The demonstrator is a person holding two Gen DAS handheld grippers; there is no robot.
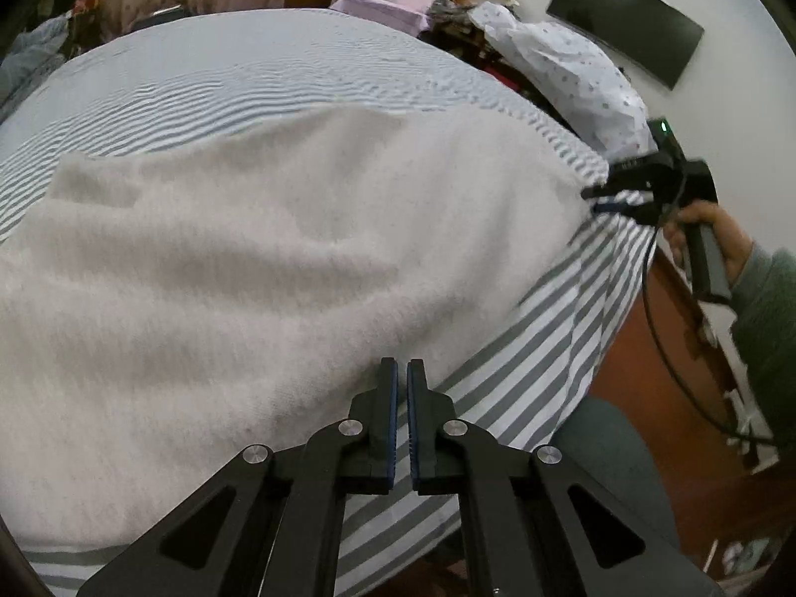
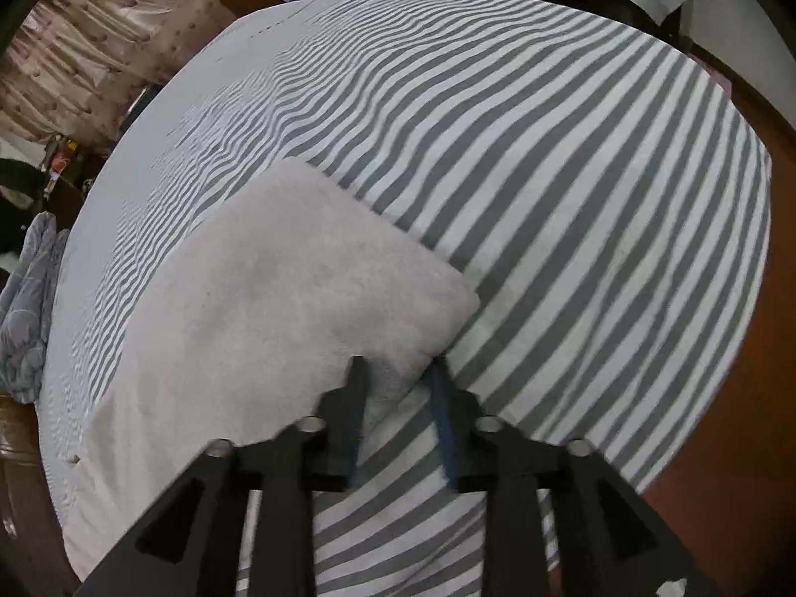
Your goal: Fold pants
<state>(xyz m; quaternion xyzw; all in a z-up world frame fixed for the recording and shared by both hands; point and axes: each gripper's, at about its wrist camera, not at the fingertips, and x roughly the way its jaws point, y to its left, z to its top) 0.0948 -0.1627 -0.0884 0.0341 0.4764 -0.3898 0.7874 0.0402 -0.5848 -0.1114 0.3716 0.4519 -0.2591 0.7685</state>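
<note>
The pants (image 1: 258,268) are a pale fuzzy white garment spread flat over the grey-and-white striped bed sheet (image 1: 547,348); they also show in the right wrist view (image 2: 278,308). My left gripper (image 1: 401,373) is nearly shut, with a thin gap and nothing between the pads, at the pants' near edge. My right gripper (image 2: 395,373) is open, its fingers straddling the near corner of the pants at the bed's edge. It also shows in the left wrist view (image 1: 597,199) at the pants' far right end.
The striped sheet (image 2: 572,199) covers the whole bed. A patterned pillow (image 1: 572,74) and stacked cloth lie past the bed's far side. A dark wall screen (image 1: 627,25) hangs above. Wooden floor (image 2: 736,423) lies to the right, a crumpled grey cloth (image 2: 25,298) to the left.
</note>
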